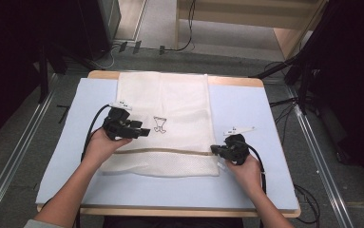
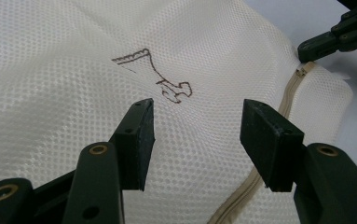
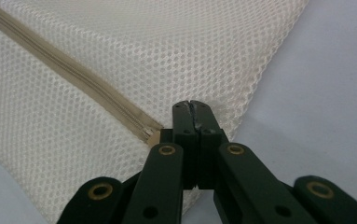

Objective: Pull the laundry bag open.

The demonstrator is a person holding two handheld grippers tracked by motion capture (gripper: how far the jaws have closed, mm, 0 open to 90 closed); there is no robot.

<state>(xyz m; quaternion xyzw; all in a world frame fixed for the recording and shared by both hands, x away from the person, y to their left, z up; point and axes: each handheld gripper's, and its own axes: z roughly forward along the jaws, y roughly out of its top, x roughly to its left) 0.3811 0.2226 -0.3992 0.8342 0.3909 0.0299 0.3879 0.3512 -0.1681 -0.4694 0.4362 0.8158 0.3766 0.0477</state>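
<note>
One tongs (image 3: 195, 108) clamps the zipper (image 3: 73, 74); other tongs (image 2: 195, 135) gape.

left tool (image 2: 197, 140) agape, right tool (image 3: 194, 106) clamped

This looks like a lab or a test room. The table (image 1: 246, 97) has a pale blue mat on it, and cables (image 1: 179, 45) run over a grey floor (metal rails (image 1: 8, 166) lie along both sides).
</note>
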